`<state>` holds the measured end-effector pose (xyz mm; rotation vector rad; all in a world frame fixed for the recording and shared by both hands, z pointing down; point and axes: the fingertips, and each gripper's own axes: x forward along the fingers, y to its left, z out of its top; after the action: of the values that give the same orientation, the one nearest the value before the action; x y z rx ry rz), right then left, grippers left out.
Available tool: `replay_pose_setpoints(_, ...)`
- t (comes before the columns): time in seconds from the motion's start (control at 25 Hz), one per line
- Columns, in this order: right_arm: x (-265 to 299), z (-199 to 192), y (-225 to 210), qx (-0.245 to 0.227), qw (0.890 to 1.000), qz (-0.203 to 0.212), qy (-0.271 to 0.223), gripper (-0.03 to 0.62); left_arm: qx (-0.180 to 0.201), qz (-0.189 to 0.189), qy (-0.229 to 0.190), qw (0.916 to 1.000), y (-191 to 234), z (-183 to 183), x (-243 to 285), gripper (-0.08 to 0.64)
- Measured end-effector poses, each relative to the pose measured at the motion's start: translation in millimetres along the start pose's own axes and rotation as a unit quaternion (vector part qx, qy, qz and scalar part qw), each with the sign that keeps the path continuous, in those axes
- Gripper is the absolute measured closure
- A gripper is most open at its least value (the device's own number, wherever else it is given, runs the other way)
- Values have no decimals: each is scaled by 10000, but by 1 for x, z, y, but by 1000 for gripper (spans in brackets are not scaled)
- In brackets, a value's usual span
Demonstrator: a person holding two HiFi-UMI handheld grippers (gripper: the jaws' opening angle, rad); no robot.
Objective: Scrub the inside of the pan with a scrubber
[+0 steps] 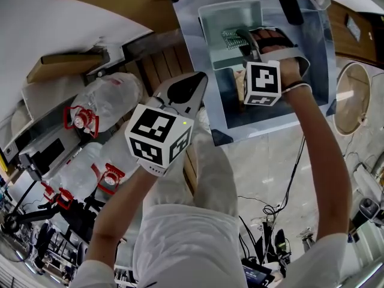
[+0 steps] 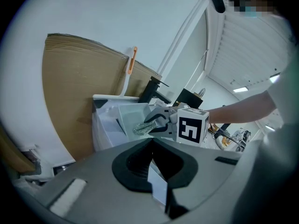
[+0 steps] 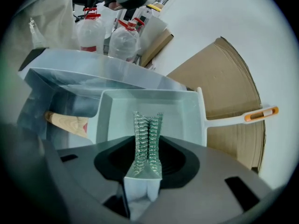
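Your right gripper (image 1: 245,44) has its jaws closed tight on the metal scrubber (image 3: 147,139), which reaches over the inside of the pan (image 3: 180,111). Your left gripper (image 2: 152,146) has its jaws pressed together with nothing between them, well apart from the pan.

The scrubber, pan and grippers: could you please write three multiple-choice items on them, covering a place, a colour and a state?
1. Where is the scrubber? A on the floor; B held by the right gripper; C in a drawer.
2. On the pan, the handle tip is: A orange; B green; C black.
3. The left gripper is: A wide open; B shut on a spoon; C shut, empty.
B: it sticks out between the right jaws. A: the handle ends in orange. C: the jaws meet with nothing between.
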<state>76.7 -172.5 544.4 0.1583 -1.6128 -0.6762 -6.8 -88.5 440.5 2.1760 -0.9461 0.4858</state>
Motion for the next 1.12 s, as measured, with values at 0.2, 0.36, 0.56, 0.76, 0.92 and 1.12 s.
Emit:
replay_pose_setpoints(0.2, 2, 0, -26, 270, 9989, -381, -35, 459, 18, -7, 46, 10000, 2, -1, 1, 555)
replay_pose_setpoints(0.36, 3, -7, -51, 325, 9950, -933, 167, 458, 8, 4, 63, 10000, 3, -3, 3, 555)
replay_pose_setpoints(0.56, 4, -11, -64, 314, 9918, -1191, 346, 456, 4, -4, 80, 10000, 3, -4, 3, 555)
replay_pose_setpoints(0.76, 5, -24, -62, 300, 9901, -1233, 592, 451, 21, 11, 68, 10000, 4, -3, 3, 555)
replay_pose_setpoints(0.92, 5, -26, -63, 314, 9905, -1185, 629, 451, 37, -12, 82, 10000, 1, -4, 5, 555)
replay_pose_setpoints(1.12, 6, -31, -58, 250, 9921, -990, 729, 454, 48, -13, 89, 9999, -3, -5, 6, 555)
